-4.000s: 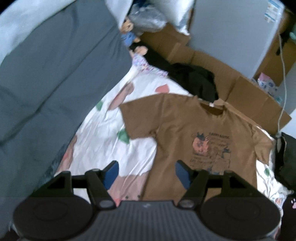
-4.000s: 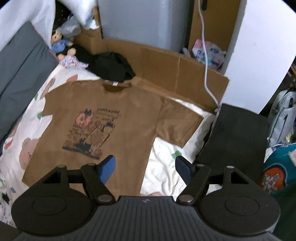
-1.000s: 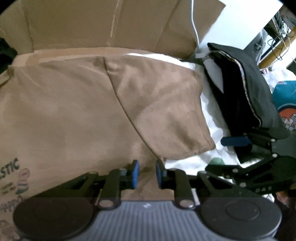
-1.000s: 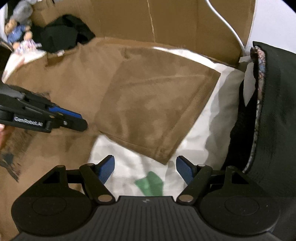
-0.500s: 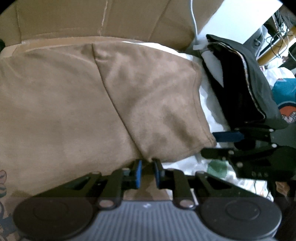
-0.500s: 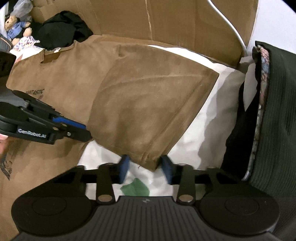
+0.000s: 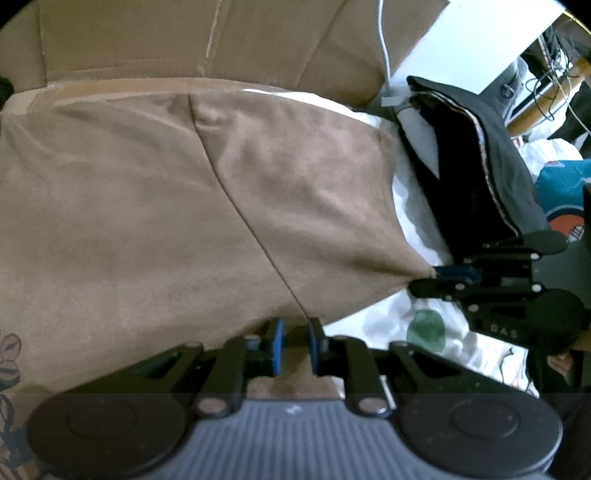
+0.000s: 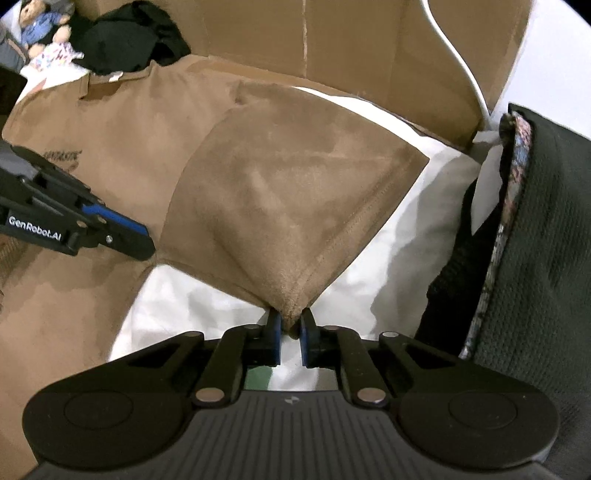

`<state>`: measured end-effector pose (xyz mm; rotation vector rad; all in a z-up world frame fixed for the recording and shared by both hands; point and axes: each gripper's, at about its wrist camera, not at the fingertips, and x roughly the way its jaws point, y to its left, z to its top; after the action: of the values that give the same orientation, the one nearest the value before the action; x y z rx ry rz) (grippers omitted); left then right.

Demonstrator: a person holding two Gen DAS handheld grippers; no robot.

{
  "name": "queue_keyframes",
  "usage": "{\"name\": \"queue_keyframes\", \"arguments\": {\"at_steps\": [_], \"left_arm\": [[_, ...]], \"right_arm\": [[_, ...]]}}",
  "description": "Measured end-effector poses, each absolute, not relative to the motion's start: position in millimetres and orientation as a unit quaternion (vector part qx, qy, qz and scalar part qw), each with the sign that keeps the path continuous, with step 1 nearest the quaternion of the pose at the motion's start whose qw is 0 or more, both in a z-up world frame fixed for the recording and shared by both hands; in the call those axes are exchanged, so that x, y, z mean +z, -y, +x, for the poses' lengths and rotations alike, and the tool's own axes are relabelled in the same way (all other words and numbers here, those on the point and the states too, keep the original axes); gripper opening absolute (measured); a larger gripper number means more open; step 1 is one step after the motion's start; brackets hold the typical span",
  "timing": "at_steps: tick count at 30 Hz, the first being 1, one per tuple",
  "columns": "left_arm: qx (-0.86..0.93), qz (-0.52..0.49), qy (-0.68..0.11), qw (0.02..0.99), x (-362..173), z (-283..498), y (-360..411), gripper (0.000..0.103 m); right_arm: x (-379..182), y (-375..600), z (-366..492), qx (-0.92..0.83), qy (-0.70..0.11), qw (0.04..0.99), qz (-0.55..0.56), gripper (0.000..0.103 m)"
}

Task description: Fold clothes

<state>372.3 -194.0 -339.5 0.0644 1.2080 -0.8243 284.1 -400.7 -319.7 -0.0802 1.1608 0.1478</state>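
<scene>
A brown T-shirt (image 7: 147, 221) (image 8: 110, 147) lies spread on a white printed sheet (image 8: 388, 266). Its right sleeve (image 7: 314, 206) (image 8: 288, 192) points toward me. My right gripper (image 8: 290, 325) (image 7: 436, 278) is closing its jaws on the sleeve's hem corner; the blue pads pinch the cloth, which rises in a peak. My left gripper (image 7: 294, 332) (image 8: 144, 243) is shut on the shirt at the underarm, where the sleeve seam ends. Brown cloth bunches between its pads.
Flattened cardboard (image 8: 369, 44) stands behind the shirt. A folded black garment (image 8: 535, 258) (image 7: 480, 166) lies along the right side. A black clothes heap (image 8: 125, 40) and a stuffed toy (image 8: 40, 22) sit at the far left. A white cable (image 8: 461, 62) hangs down.
My right jaws went from wide open to pinched on the sleeve corner, which is now pulled into a peak. My left gripper kept its hold at the underarm.
</scene>
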Motion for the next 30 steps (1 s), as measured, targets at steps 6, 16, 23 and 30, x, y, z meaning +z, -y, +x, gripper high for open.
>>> {"name": "queue_keyframes", "arguments": {"at_steps": [6,16,23,30], "left_arm": [[-0.369,0.037,-0.551,0.748,-345,368,202,0.015],[-0.372,0.046,-0.551,0.746,-344,363,203,0.014],[-0.376,0.044,-0.550,0.744,-345,362,203,0.014],[-0.379,0.042,-0.550,0.743,-346,361,203,0.015]], "right_arm": [[-318,398,286,0.063,-0.553,0.829,-0.054,0.011],[-271,410,300,0.062,-0.513,0.853,-0.073,0.026],[-253,425,325,0.049,-0.493,0.868,-0.044,0.043],[-293,407,308,0.084,-0.542,0.835,-0.051,0.043]]}}
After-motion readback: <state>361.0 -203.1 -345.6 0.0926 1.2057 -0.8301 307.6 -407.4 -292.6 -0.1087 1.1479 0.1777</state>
